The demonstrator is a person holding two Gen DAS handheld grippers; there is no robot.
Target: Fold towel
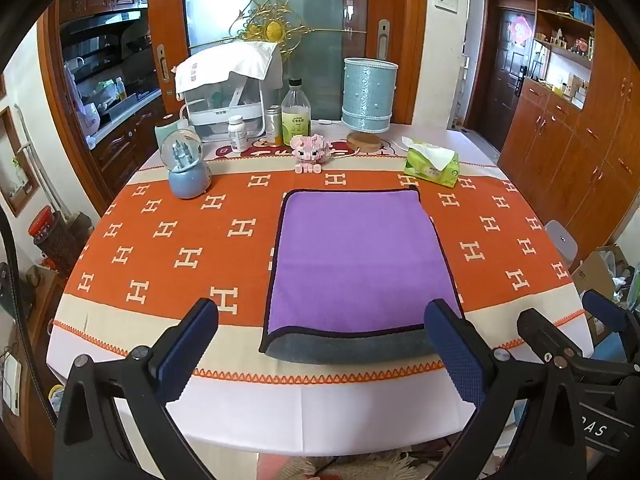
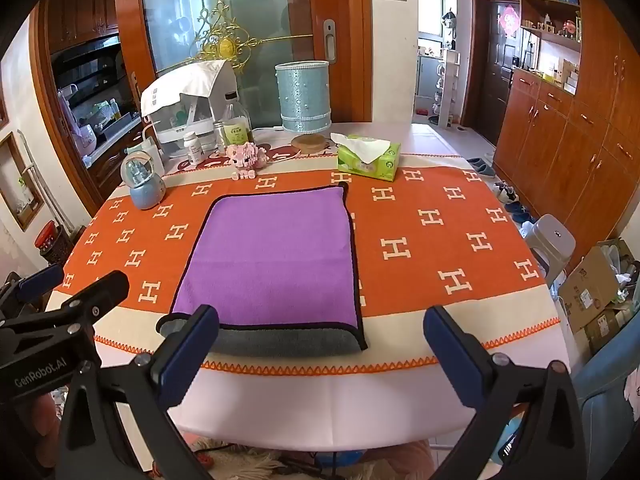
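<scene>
Towel [image 1: 356,256] lay near side of tissue box [image 1: 432,162], purple over grey, apparently folded once; further folding probably remained. Left gripper [image 1: 320,344] and right gripper [image 2: 320,344] gaped, empty.

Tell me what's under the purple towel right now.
A grey layer sticks out from under the purple towel along its near edge; it may be the towel's own folded-under side. Below that lies the orange tablecloth. Anything else beneath the towel is covered.

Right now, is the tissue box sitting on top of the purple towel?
No, the tissue box sits on the tablecloth beyond the towel, apart from it.
</scene>
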